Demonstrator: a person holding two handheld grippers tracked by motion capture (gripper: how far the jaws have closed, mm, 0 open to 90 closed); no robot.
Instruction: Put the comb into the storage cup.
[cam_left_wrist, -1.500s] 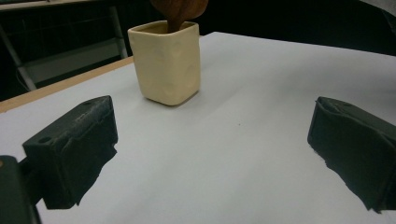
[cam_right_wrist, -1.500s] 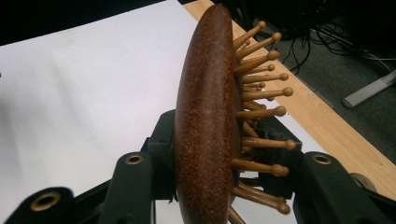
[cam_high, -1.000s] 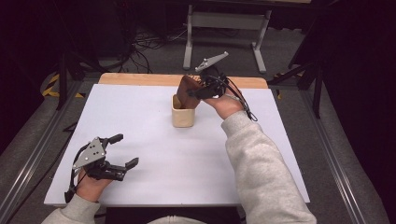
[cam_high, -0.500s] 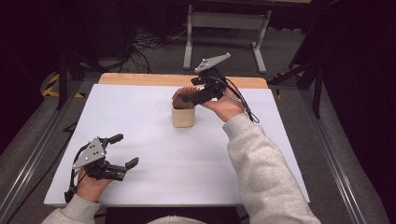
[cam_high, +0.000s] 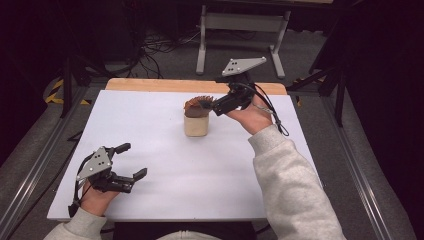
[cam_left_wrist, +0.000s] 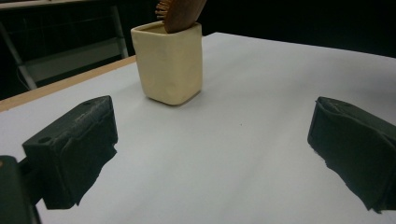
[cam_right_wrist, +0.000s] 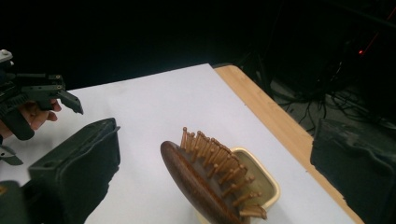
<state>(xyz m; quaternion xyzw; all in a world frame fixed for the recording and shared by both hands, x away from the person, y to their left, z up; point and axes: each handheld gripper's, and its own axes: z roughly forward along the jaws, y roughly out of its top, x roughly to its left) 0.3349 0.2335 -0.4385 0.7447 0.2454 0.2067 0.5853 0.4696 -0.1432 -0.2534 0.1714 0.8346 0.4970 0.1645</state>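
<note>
So the brown wooden hairbrush with wooden pin bristles is sitting head-up in the cream square ceramic cup, leaning at a tilt, and its handle is hidden down inside so I can't tell how far it's reaching. The cup is standing on the white worktop towards the far edge, roughly midway between the left and right edges. The right gripper is hovering just beside the brush head on its right, and in the right gripper view its jaws are standing spread wide on either side of the brush with clear gaps, not touching it. In the high view the fingertips are overlapping the brush, so from there alone it's hard to make out any gap. That view is also cutting off the bottom of the cup. The left gripper is resting near the near left corner of the worktop, well apart from the cup, jaws spread and holding nothing. In the left gripper view the brush is getting cropped at the top edge, so only a bit of the wood and a few bristles are showing above the cup rim. The person's grey sleeve is covering part of the right side of the worktop.
</note>
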